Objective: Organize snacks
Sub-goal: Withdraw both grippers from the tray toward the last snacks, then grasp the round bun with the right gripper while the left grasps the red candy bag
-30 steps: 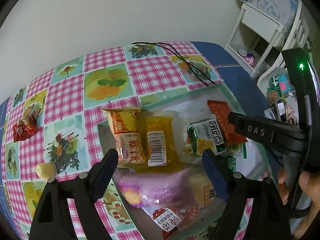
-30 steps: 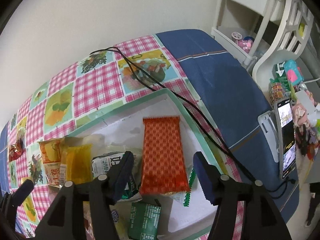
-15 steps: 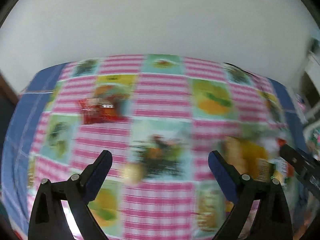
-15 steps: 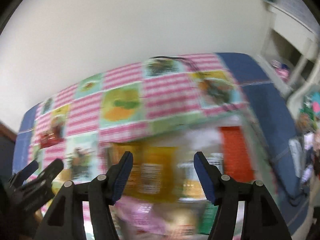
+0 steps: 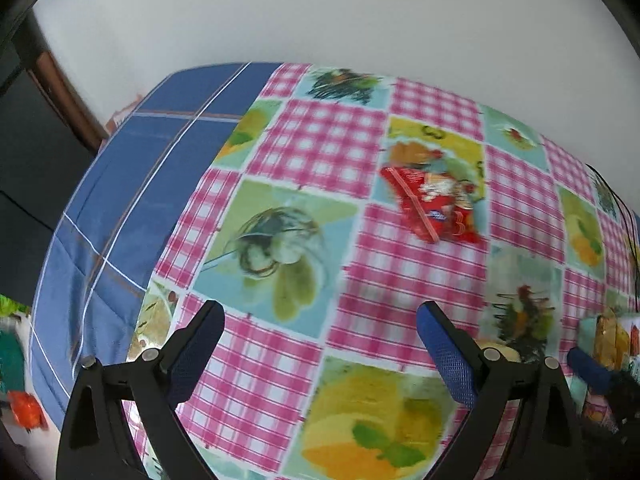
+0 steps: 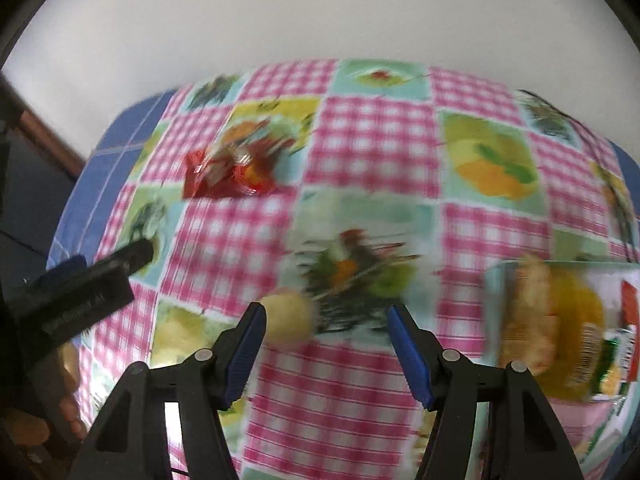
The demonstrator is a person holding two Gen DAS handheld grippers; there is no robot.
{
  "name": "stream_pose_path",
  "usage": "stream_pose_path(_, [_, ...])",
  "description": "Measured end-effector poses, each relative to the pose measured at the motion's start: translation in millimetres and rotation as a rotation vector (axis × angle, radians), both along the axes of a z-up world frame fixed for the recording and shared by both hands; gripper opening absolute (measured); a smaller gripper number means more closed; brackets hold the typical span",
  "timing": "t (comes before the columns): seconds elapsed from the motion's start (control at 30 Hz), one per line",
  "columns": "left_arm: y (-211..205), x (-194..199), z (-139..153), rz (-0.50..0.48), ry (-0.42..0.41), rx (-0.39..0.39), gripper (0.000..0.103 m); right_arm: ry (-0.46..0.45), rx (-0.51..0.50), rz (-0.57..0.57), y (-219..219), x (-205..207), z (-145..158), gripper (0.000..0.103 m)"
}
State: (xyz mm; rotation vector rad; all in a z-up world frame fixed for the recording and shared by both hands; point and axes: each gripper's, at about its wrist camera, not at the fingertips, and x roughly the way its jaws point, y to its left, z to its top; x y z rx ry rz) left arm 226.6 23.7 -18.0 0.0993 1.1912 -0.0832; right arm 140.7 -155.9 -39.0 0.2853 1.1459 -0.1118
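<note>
A red snack packet lies on the checked tablecloth, ahead and to the right of my open, empty left gripper. It also shows in the right wrist view, far left. A pale yellow round snack lies just ahead of my open, empty right gripper, near its left finger; in the left wrist view it peeks behind the right finger. The box of snacks sits at the right, blurred.
The pink checked cloth with fruit squares covers the table, over a blue cloth at the left edge. A white wall stands behind. The left gripper's body enters the right wrist view from the left. A black cable lies far right.
Both grippers have swung left, away from the box of snacks, toward the red packet and the yellow snack on the cloth. Both stay open and empty.
</note>
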Motion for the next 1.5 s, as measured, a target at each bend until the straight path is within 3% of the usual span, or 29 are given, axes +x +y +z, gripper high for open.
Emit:
stream_pose_path(0.13, [8.1,6.7,-10.2,-0.001,0.025,-0.029,0.097,0.032,-0.012,0.027,17.9,11.1,-14.4,0.064])
stream_pose_path(0.23, [7.2,8.5,-15.3,-0.009,0.036,-0.043,0.097,0.047,-0.028,0.033,25.3,14.8,-22.9,0.052])
stream_pose_path(0.5, [-5.5,16.1,-22.1,-0.047,0.041,-0.109,0.097,0.046,-0.003,0.003,12.8,20.8,-31.4,0.037])
stream_pose_path(0.8, [-42.6,45.0,-13.7,-0.124,0.025,-0.216,0.097,0.011,0.01,-0.053,-22.4,22.3,-28.4,0.036])
stream_pose_path(1.07, [-81.4,70.6,-32.7,-0.155,0.036,-0.17,0.096,-0.012,-0.001,-0.065,-37.3,31.3,-27.6,0.036])
stream_pose_path(1.17, [-86.4,76.7,-37.4,-0.152,0.035,-0.152,0.086,-0.017,0.002,-0.067,-37.8,35.9,-28.2,0.036])
stream_pose_path(1.23, [-87.9,77.6,-41.3,-0.151,0.043,-0.144,0.065,-0.018,0.005,-0.068,-38.1,37.8,-28.6,0.036])
stream_pose_path(1.5, [-80.8,59.5,-35.7,-0.132,0.047,-0.161,0.062,-0.005,0.014,-0.076,-42.1,27.8,-27.7,0.036])
